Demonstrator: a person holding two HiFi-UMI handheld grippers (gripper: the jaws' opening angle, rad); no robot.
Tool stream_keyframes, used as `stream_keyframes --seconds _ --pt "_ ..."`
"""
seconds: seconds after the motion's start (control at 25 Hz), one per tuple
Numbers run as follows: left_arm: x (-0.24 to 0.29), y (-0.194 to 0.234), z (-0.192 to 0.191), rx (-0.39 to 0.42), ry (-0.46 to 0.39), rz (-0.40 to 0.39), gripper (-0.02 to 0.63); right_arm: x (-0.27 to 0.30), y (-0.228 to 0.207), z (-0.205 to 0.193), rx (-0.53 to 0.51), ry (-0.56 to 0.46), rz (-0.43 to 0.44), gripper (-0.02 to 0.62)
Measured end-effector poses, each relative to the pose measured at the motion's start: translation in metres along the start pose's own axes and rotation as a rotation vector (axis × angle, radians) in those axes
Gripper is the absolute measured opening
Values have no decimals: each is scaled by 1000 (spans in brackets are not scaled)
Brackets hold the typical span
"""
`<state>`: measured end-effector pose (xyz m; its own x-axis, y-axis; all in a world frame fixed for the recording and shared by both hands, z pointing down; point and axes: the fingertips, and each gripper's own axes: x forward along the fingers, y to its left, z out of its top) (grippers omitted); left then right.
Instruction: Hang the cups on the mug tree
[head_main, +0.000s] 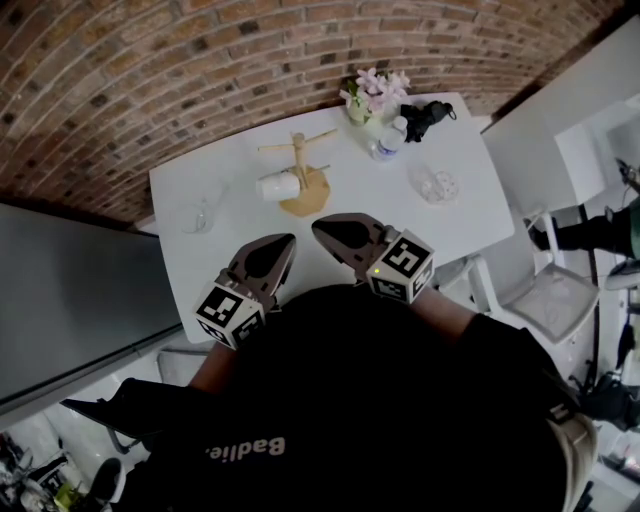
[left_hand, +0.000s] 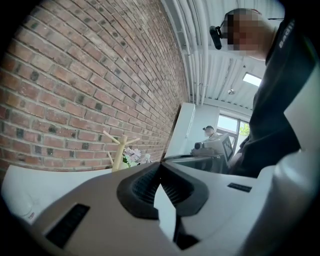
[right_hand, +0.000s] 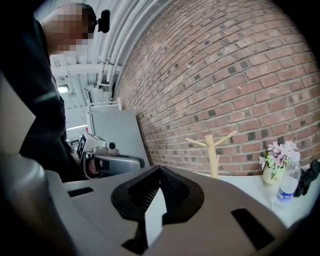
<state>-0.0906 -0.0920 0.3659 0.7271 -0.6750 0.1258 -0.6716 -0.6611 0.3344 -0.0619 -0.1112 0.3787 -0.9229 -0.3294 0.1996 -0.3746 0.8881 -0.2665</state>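
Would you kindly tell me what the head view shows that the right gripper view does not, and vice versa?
Only the head view: the white cup beside the mug tree, plus the left clear cup and the right clear cup on the table. Only the right gripper view: the ceiling pipes. Both: the mug tree, flowers, bottle, brick wall and the left tool.

table: white | mug tree: pale tan wood | cup: white | flowers: pink and white | wall: red-brown brick pattern, grey mortar
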Motion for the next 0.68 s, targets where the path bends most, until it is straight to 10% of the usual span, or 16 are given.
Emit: stream_keyframes --seconds 0.68 --pt "2 1 -3 -3 2 2 2 3 -1 -2 24 8 8 31"
